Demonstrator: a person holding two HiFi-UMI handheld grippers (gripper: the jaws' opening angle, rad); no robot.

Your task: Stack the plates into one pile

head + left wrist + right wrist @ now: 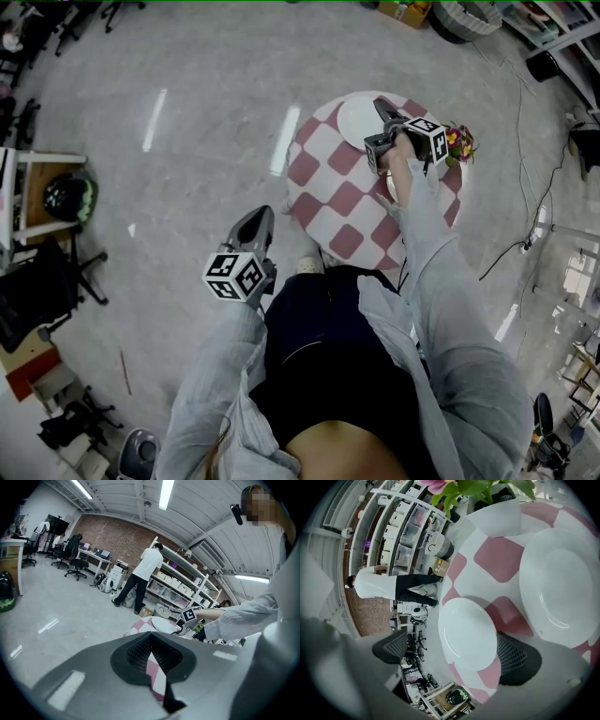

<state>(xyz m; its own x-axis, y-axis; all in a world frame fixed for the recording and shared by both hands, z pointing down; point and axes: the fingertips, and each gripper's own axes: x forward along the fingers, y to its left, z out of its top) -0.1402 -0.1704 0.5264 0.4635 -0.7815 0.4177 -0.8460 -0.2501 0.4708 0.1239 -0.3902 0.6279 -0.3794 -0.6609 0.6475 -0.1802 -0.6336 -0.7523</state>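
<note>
Grey sleeve (450, 309) of the right arm nearest in head view, stretched out to a round pink-and-white checked table (328, 192).

Right gripper (455, 651): over the table, pointing down at it, jaws spread wide. Small white plate (467, 632) framed between the two pads in right gripper view, lying flat on the checks. One pad just beside its rim, the other showing against the room past the table edge. Neither pad pressing on it, so nothing held.

Left gripper (255, 223): jaws closed together, empty, held over the floor (187, 141) well apart from the table and pointing toward it. No part in the work as seen.

Plates counted: two. Larger white plate (562, 585) flat on the table beside the small one, near but not touching, a pink square showing between them. Mostly hidden under the arm in head view. White flower pot (497, 520) with pink flowers (459, 142) beyond the two, near the table's edge.

Progress, judged: nothing stacked yet, each plate single on its own patch of table. Apparently at the approach to the first pickup, with the small plate the likely target. Left to do: close on the small plate's rim, lift, carry across, set down centred on the larger plate. One transfer probably enough, unless further plates lie out of sight; cannot tell from these views.
</note>
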